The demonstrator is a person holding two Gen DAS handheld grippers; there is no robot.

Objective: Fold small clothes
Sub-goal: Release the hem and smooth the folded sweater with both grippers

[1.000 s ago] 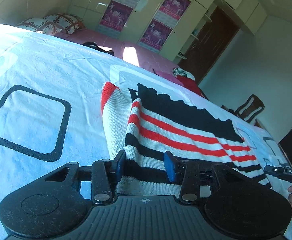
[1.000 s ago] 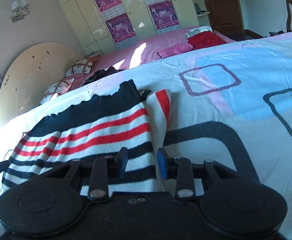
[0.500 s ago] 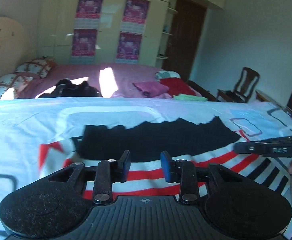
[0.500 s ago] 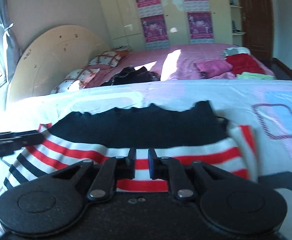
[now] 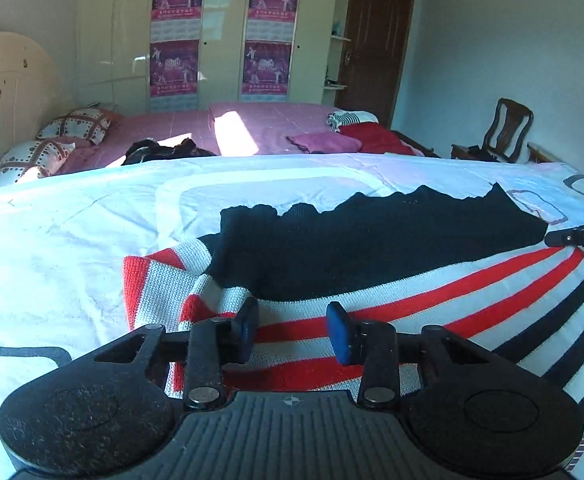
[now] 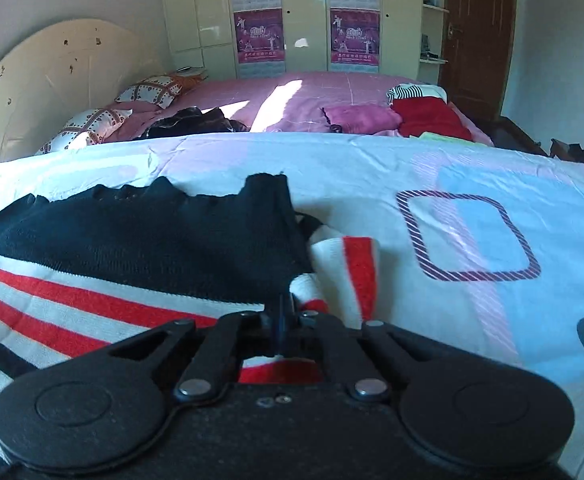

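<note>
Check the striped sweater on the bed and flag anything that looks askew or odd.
On the striped sweater, one sleeve lies bunched and folded crookedly beside the black band rather than flat. The same rumpled sleeve shows just ahead of the right gripper. No damage is visible.

The sweater (image 5: 371, 280) lay spread on the near bed (image 5: 72, 240). The left gripper (image 5: 292, 330) hovered over its near part; the right gripper (image 6: 286, 320) sat at its right edge. Behind stood a second bed (image 6: 311, 92) carrying pillows (image 6: 148, 90) at left and clothes (image 6: 427, 118) at right, with a wardrobe (image 6: 303, 16) behind it.
</note>
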